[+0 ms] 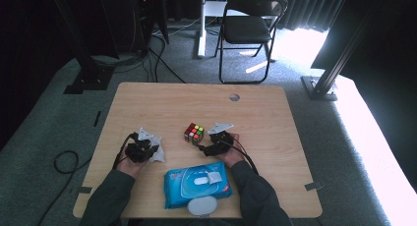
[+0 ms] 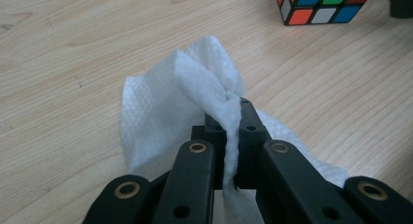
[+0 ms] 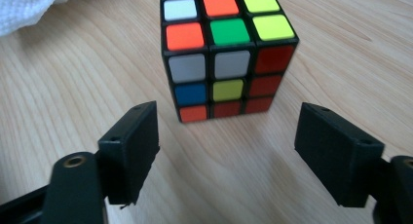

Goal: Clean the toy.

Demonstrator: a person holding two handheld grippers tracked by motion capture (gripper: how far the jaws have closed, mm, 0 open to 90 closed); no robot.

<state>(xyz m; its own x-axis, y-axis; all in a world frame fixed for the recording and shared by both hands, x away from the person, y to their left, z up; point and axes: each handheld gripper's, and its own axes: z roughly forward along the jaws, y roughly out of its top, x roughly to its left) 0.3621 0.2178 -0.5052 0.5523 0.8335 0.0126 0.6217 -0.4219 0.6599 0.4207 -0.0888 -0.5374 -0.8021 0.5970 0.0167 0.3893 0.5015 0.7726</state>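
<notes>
With the left gripper [image 2: 233, 136] pinching the white wipe [image 2: 185, 102] at frame centre, the right gripper [image 3: 226, 151], fingers wide, should advance squarely so both pads straddle the cube [image 3: 226, 53] standing on the bench [image 3: 73, 78] just ahead.

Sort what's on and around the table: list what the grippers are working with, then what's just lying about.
In the job:
- white wipe, pinched in the shut left gripper
- puzzle cube, on the table just ahead of the open right gripper

Lying about:
- blue wipes pack, near the table's front edge
- folding chair, on the floor beyond the table
</notes>
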